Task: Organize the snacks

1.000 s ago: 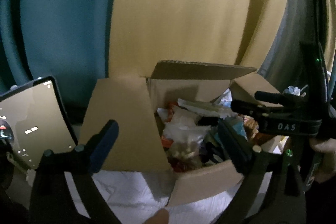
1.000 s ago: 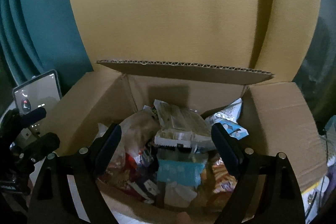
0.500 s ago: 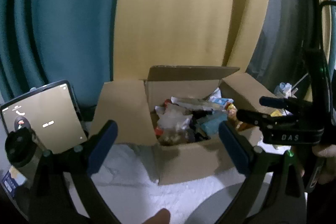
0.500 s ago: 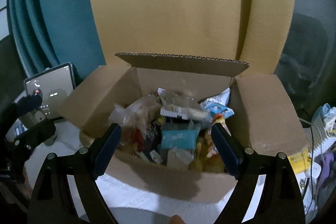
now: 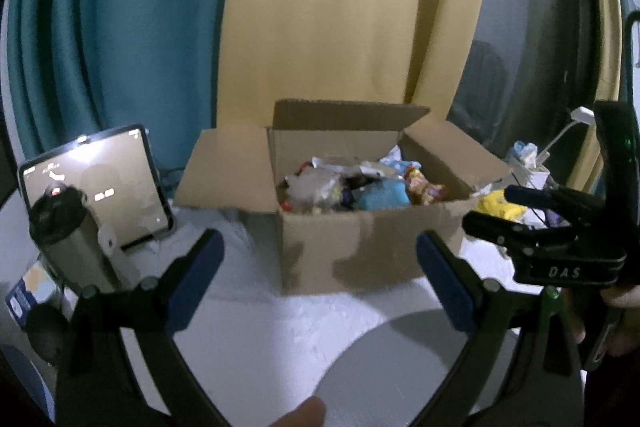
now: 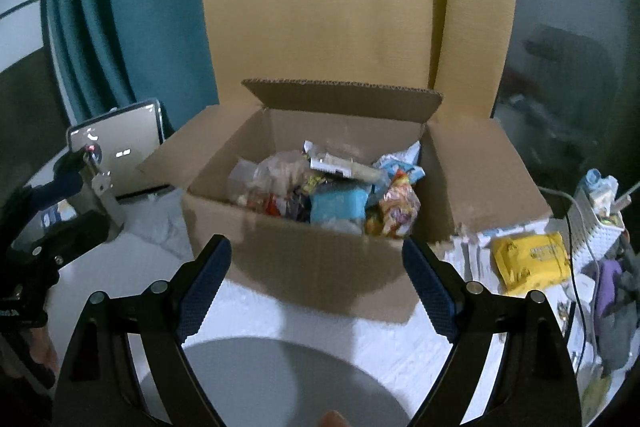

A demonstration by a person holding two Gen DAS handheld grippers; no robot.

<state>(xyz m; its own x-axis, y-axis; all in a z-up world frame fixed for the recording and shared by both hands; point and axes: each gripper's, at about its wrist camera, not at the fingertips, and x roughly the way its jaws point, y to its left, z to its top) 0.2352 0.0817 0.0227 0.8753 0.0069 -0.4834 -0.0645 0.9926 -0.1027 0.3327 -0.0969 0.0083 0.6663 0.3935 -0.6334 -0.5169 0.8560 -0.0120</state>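
One cardboard box (image 6: 304, 251), one tablet (image 6: 120, 147), perhaps ten heaped snack packets (image 6: 340, 203), two tongs (image 6: 316, 287).

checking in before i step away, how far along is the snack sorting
Nothing looks sorted yet: the open brown cardboard box is heaped with snack packets, including a light blue packet. Nothing is in hand; the left hand-held gripper and the right hand-held gripper are open and empty, short of the box. All the picking and sorting remains.

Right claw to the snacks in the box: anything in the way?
From above, nothing visible. The right claw is open and empty, short of the cardboard box. The near wall stands between it and the snacks on a level approach; the flaps are folded open, so the top is clear.
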